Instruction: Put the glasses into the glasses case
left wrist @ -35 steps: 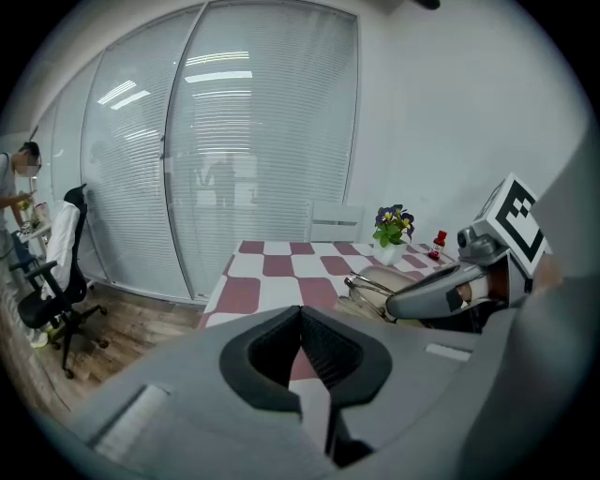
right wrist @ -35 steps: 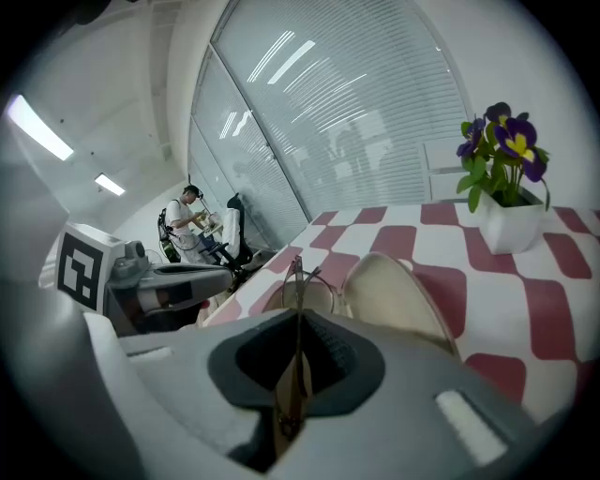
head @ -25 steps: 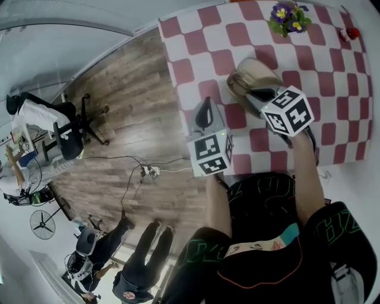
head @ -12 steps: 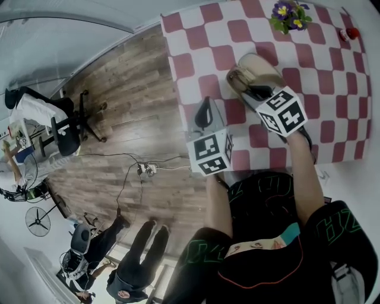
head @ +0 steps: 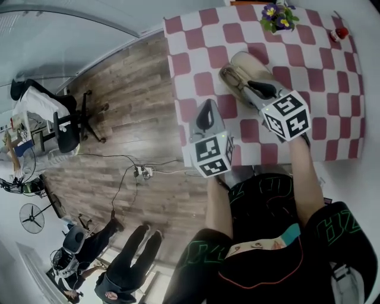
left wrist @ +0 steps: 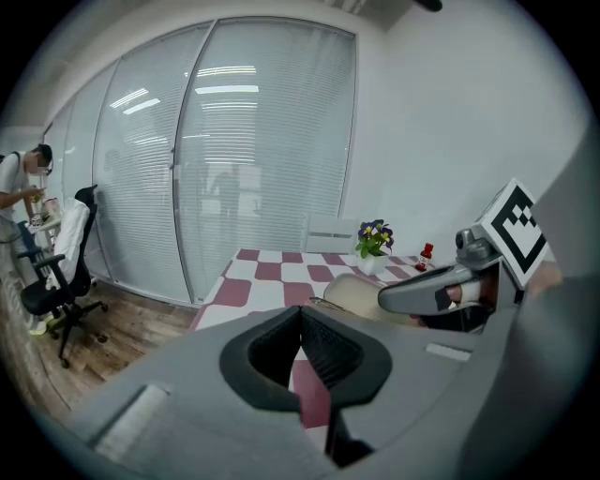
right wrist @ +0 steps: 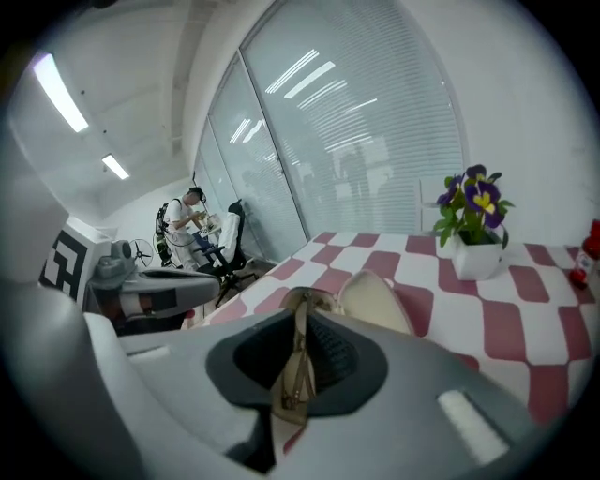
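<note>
A beige glasses case (head: 249, 62) lies open on the red-and-white checked table (head: 332, 89). My right gripper (head: 261, 90) hovers over the case's near end, shut on the gold-framed glasses (right wrist: 298, 361), which stand edge-on between its pads. In the right gripper view the case (right wrist: 377, 298) lies just beyond the glasses. My left gripper (head: 206, 116) is held over the table's near left edge, a short way left of the case, shut with nothing in it. Seen from the left gripper view, the case (left wrist: 352, 295) lies ahead and the right gripper (left wrist: 441, 292) is above its right side.
A white pot of purple and yellow flowers (head: 276, 15) stands at the table's far edge, with a small red bottle (head: 337, 34) to its right. The table's left edge drops to a wooden floor (head: 130, 95), where an office chair (head: 65, 127) stands and people work.
The right gripper, still shut on the glasses, has stayed over the case's near end with only a slight shift. The left gripper has hardly moved.
</note>
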Demonstrator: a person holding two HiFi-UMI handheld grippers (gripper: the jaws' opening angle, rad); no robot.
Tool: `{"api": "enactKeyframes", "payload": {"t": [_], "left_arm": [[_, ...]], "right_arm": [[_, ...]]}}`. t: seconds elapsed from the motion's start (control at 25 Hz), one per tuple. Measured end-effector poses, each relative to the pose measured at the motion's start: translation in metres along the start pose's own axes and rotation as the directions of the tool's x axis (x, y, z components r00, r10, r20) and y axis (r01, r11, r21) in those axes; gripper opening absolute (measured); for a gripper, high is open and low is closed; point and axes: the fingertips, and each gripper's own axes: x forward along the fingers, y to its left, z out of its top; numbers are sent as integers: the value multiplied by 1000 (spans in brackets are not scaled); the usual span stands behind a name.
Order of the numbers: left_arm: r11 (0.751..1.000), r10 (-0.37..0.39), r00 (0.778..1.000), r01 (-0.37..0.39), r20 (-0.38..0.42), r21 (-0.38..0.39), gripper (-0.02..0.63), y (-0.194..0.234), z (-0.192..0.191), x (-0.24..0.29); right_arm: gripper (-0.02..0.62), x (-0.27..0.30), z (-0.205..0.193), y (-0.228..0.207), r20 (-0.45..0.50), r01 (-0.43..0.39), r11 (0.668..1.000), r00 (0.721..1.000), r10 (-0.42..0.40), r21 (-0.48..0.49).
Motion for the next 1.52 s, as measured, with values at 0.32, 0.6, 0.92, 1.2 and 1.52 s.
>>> {"api": "enactKeyframes", "payload": {"t": [0.32, 0.6, 0.92, 1.2, 1.52], "left_arm": [[999, -41, 995, 39, 94, 20, 9, -46, 19, -27], [995, -99, 966, 93, 238, 36, 9, -90, 54, -52], [988, -152, 917, 125, 369, 95, 9, -123, 113, -75], [978, -198, 866, 144, 459, 149, 9, -142, 146, -94], [971, -216, 859, 139, 465, 195, 9, -154, 160, -98]], "right_arm": [[3, -71, 28, -9, 241, 65, 998, 969, -58, -20], [3, -145, 62, -8, 435, 117, 989, 898, -65, -94], [3, -210, 91, -33, 532, 275, 953, 830, -169, -127], [3, -252, 98, -60, 582, 410, 912, 745, -325, -15], [3, -268, 108, -57, 620, 437, 899, 713, -328, -27]]}}
